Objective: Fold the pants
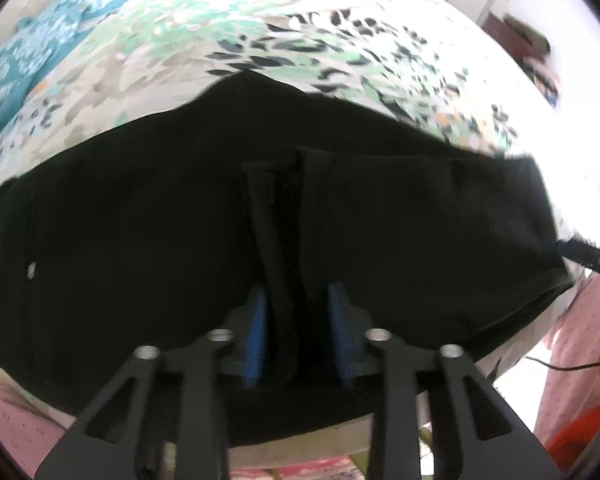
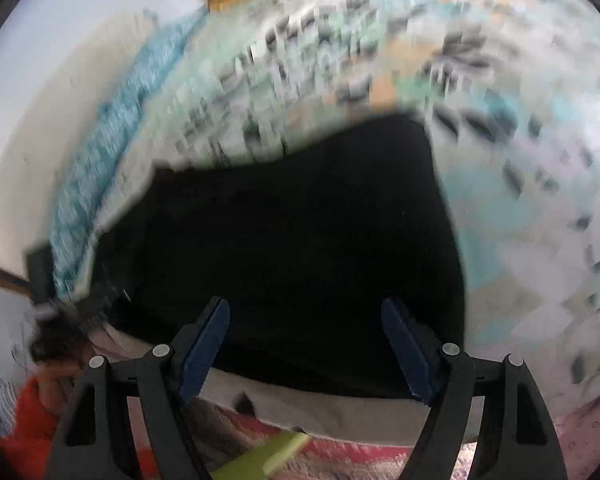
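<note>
Below, a leaf-print bedsheet (image 1: 340, 40) carries black pants (image 1: 140, 220); left tool (image 1: 296, 320) pinches them; right tool (image 2: 306, 340) spread.

Home bedroom: floral-sheeted bed (image 1: 340, 40)

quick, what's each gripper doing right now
Left gripper: shut on a pinched ridge of the black pants.
Right gripper: open, jaws wide apart over the pants' near edge, holding nothing.
</note>
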